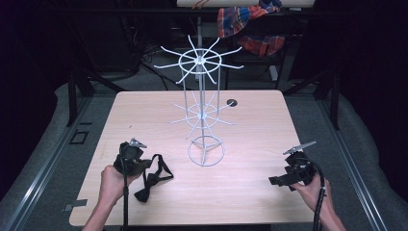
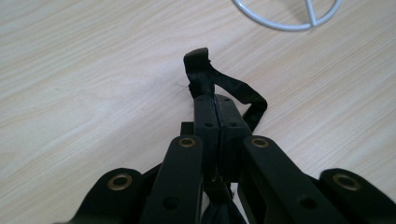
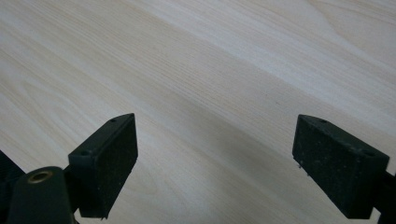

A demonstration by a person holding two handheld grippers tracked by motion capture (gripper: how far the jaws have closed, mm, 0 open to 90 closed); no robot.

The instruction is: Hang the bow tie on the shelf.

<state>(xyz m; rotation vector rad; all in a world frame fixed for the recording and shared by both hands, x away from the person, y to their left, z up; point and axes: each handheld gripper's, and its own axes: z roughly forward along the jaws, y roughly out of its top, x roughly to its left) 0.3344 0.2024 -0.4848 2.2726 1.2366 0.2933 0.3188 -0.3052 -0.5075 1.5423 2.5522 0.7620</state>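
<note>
A black bow tie (image 1: 144, 186) with a thin strap (image 1: 161, 166) lies on the wooden table (image 1: 250, 125) at the front left. My left gripper (image 1: 144, 166) is shut on its strap (image 2: 224, 84), and a fold of the band sticks out past the closed jaws. In the middle of the table stands a white wire display rack (image 1: 201, 62) with two tiers of spokes on a ring base (image 1: 206, 152). My right gripper (image 1: 275, 181) sits low at the front right, jaws wide apart over bare wood (image 3: 215, 135), with nothing between them.
A small dark round grommet (image 1: 232, 102) sits in the tabletop behind the rack. Plaid cloth (image 1: 250, 24) hangs beyond the far edge. The rack's ring base (image 2: 289, 18) lies just ahead of my left gripper. Black frame posts stand at both sides of the table.
</note>
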